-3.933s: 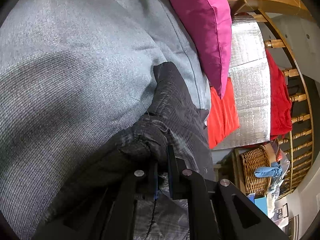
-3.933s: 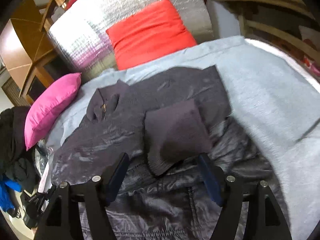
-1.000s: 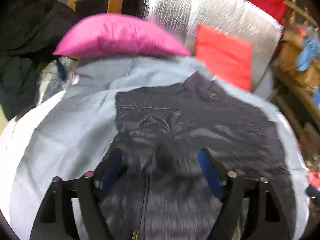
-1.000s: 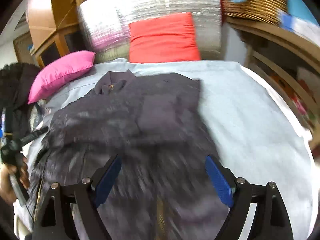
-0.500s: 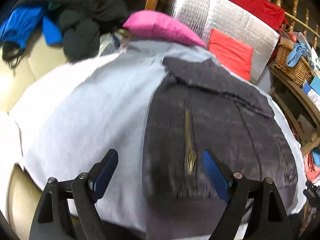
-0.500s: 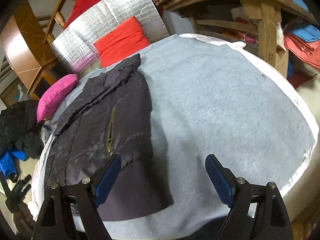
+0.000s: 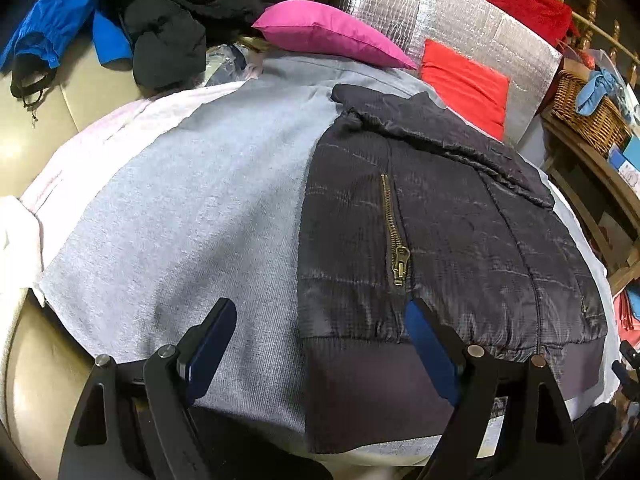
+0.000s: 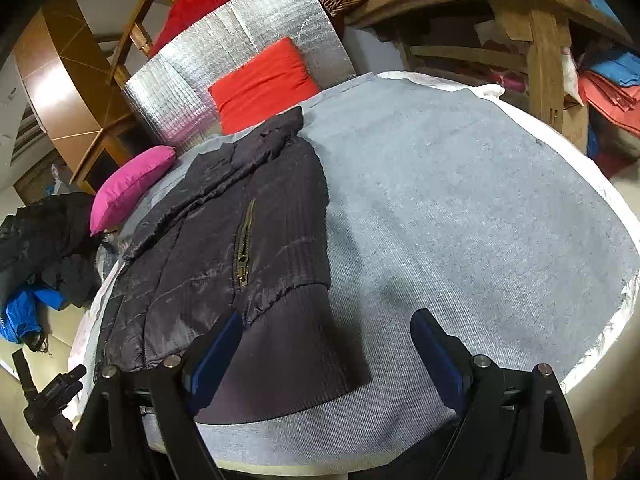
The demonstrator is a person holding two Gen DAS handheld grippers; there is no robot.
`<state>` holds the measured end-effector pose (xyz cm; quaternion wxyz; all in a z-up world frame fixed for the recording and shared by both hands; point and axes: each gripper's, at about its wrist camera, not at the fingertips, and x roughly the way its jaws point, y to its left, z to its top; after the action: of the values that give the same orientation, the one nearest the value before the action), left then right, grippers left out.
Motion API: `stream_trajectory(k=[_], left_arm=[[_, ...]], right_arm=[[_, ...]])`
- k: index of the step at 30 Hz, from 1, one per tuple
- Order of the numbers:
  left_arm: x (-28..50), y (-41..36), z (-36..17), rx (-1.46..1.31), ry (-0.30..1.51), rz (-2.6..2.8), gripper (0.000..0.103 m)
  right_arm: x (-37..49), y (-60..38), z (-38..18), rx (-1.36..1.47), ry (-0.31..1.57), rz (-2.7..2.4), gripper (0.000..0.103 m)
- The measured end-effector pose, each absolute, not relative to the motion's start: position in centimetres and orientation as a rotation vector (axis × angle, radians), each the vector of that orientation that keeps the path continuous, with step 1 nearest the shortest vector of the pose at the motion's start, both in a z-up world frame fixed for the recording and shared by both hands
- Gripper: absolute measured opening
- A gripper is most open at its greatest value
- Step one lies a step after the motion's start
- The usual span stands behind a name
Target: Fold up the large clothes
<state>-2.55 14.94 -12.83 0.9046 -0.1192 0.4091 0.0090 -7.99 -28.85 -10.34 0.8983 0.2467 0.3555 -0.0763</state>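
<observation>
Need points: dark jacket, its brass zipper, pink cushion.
dark jacket (image 7: 460, 220), left wrist view, quilted body panel.
brass zipper (image 7: 394, 232), left wrist view, mid teeth.
pink cushion (image 8: 128, 184), right wrist view, centre of cover.

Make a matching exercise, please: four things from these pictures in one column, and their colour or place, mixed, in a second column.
1. jacket
2. zipper
3. pillow beside the silver panel
4. wicker basket

a. pink
b. brass-coloured
c. on the wooden shelf
d. dark, lying flat on the grey cover

Pairs: 1-d, 2-b, 3-a, 4-c
</observation>
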Motion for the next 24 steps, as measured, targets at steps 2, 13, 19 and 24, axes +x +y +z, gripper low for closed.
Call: stream_trajectory(k=[2, 13, 19, 24], left_arm=[[-2.7, 14.9, -13.1, -0.246, 0.848, 0.010, 0.086], [-2.3, 15.6, -14.0, -0.298, 0.876, -0.016, 0.086], [-2.3, 15.8, -14.4, -0.328, 0.894, -0.030, 0.086], [-2.6, 16.3, -14.5, -0.362, 0.899, -0.041, 0.086]], right_arm=[[-7.8, -29.0, -10.7, 0.522, 0.744, -0.155, 0.088], [-7.4, -28.8, -11.2, 0.531, 0.748, -0.121, 0.088], [-7.3, -28.7, -11.3, 0.533, 0.747, -0.117, 0.088], [-7.3, -28.6, -11.4, 0.539, 0.744, -0.114, 0.088]])
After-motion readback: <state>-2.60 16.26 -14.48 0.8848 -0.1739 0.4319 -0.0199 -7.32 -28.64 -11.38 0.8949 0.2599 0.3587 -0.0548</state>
